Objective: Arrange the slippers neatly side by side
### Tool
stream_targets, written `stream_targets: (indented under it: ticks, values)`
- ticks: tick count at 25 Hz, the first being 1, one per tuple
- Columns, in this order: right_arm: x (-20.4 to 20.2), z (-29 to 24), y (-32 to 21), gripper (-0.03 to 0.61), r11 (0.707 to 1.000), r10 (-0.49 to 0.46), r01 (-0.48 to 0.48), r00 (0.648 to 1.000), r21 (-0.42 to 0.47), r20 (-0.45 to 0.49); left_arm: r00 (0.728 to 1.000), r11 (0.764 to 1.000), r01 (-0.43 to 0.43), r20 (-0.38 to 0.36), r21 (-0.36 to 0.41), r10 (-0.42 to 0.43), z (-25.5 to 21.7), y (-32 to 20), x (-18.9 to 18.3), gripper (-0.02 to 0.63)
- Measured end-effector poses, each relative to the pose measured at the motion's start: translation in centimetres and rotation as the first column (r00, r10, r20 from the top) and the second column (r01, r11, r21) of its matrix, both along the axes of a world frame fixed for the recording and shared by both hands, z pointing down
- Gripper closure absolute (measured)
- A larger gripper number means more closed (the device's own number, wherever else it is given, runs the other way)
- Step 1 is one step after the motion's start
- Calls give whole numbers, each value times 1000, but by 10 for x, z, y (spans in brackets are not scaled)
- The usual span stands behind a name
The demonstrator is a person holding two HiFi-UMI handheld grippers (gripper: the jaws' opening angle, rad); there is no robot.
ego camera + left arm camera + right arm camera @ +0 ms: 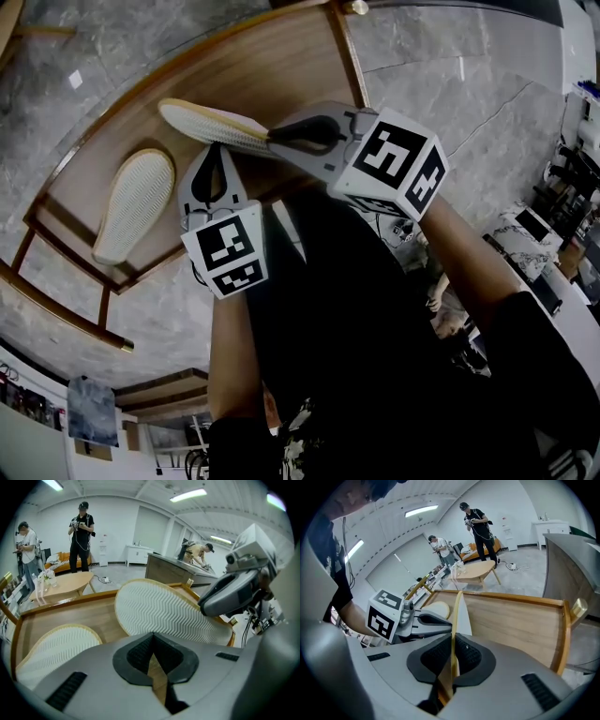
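Two pale slippers with ribbed zigzag soles are on a wooden table [281, 66] with a raised rim. One slipper [133, 204] lies sole up at the left, also seen low left as the lying slipper [54, 651] and behind the jaws as the lying slipper [436, 609]. The other slipper [214, 125] is lifted on edge, with my right gripper [274, 141] shut on its rim. Its sole [164, 613] faces the left gripper view, and its thin edge [455, 611] runs between the right gripper [453, 637] pads. My left gripper [217, 152] is shut and empty just below the held slipper. The left gripper [153, 637] jaws show only table wood between them.
The table's rim [562, 634] rises at the right and far sides. A grey stone-patterned floor [450, 66] surrounds it. People [80, 536] stand far off in the room beside a small round table [70, 583]. Desks with equipment [553, 225] line the right.
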State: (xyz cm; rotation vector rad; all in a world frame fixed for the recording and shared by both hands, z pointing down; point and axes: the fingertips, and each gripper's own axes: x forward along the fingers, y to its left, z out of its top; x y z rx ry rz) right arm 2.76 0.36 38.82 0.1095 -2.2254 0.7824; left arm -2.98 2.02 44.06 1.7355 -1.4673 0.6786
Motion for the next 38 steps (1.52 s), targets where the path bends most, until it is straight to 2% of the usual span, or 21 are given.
stream_targets:
  ticks: [7, 17, 24, 31, 35, 38]
  values:
    - [6, -6, 3, 560, 999, 48, -48, 999, -7, 21, 999, 998, -44, 1, 35, 44, -2, -12, 7, 611]
    - [22, -16, 6, 560, 990, 137, -137, 991, 10, 4, 994, 992, -104, -17, 72, 106, -7, -35, 36, 611]
    - [28, -18, 5, 560, 961, 273, -275, 960, 25, 54, 987, 982, -159, -5, 98, 161, -10, -46, 50, 611]
    - [29, -18, 0, 560, 930, 363, -366, 926, 17, 107, 987, 988, -103, -111, 112, 115, -18, -45, 49, 611]
    - [24, -18, 4, 558, 936, 347, -351, 929, 7, 127, 973, 995, -32, -223, 94, 53, -29, -42, 46, 611]
    - [17, -17, 5, 558, 939, 340, -345, 929, 8, 144, 969, 993, -8, -243, 120, 37, -41, -44, 36, 609]
